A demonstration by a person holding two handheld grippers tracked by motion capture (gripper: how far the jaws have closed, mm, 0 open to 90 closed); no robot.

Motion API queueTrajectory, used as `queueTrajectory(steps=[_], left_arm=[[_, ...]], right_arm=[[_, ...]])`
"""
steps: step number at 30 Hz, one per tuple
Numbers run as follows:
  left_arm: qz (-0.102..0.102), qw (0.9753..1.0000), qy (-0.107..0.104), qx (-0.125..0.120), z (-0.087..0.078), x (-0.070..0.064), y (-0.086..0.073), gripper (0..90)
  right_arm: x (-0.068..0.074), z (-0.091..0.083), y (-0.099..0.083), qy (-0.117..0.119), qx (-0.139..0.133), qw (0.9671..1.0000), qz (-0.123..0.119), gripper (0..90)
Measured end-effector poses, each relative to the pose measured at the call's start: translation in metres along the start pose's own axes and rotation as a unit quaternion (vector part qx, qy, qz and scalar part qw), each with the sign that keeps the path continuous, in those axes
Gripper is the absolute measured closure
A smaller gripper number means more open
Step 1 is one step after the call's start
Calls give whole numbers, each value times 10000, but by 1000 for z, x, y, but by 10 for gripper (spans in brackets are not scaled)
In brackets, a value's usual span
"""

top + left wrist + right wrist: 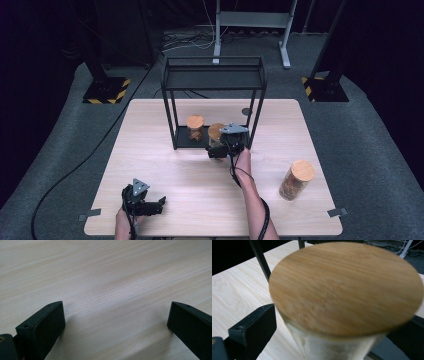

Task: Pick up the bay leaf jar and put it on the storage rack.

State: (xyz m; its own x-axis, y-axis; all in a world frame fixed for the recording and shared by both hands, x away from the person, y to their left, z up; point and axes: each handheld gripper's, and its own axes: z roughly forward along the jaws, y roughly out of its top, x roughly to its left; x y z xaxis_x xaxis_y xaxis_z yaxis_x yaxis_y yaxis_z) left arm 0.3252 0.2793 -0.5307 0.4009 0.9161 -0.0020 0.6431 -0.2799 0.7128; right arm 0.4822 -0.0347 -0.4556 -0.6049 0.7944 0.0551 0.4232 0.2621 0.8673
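Note:
A glass jar with a round wooden lid stands at the front edge of a black metal rack, by its right front leg. My right gripper is shut on this jar; in the right gripper view the lid sits large between the two black jaws of the gripper, slightly blurred. A second lidded jar stands on the rack's bottom shelf to the left. My left gripper rests low near the table's front left, open over bare wood, with nothing between the fingers of the gripper.
A third wooden-lidded jar stands alone on the right side of the light wooden table. The rack's upper shelf sits above the two jars. A small dark disc lies behind the rack. Stands and cables are on the floor beyond.

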Motion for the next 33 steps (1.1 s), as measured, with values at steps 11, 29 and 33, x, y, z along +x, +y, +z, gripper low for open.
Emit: queueTrajectory(steps=[11,29,33], left_arm=[[-8,10000,-5,-11,0,0,0,10],[-2,10000,-9,-14,0,0,0,12],[-3,10000,-11,-17,0,0,0,14]], right_arm=[[2,-2,0,-73,-349,9993,60,38],[0,-12,-5,-176,-654,9977,35,241],[1,-12,-6,-183,-707,9973,-1,244]])
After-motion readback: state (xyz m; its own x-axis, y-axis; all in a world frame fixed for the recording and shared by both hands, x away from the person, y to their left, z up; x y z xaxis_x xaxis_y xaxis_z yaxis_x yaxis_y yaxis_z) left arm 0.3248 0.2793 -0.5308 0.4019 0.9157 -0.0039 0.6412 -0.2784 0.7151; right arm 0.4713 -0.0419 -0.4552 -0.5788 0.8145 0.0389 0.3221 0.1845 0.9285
